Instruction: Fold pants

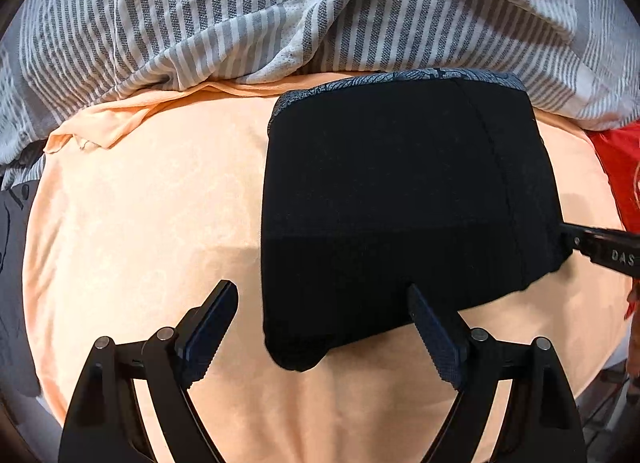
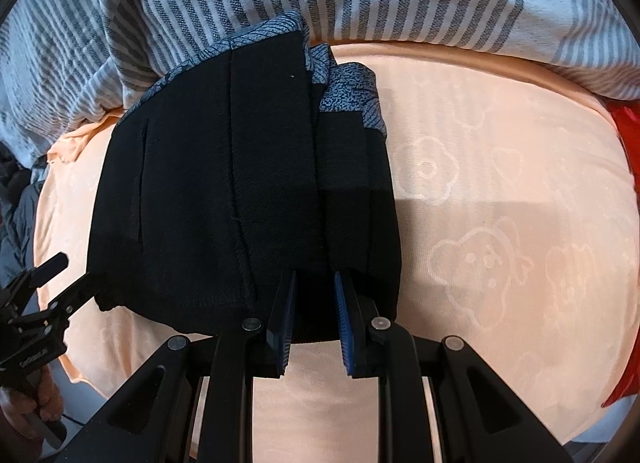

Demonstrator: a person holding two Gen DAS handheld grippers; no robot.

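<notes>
Two close downward views, shared pants (image 1: pixel 404 199).

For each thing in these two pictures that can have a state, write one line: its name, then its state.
Black pants: folded into a compact stack, lying flat on the sheet.
Left gripper: open, nothing between its pads, above the pants' near corner.
Right gripper: nearly shut on the pants' near edge.
Orange sheet: spread, mostly smooth.
Striped blanket: bunched behind the pants.

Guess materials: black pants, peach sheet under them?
Black pants: likely matte woven twill, going by the faint diagonal weave; patterned blue-grey lining at the waistband. Peach sheet: probably soft knit or terry cotton, with raised tone-on-tone cartoon figures.
</notes>
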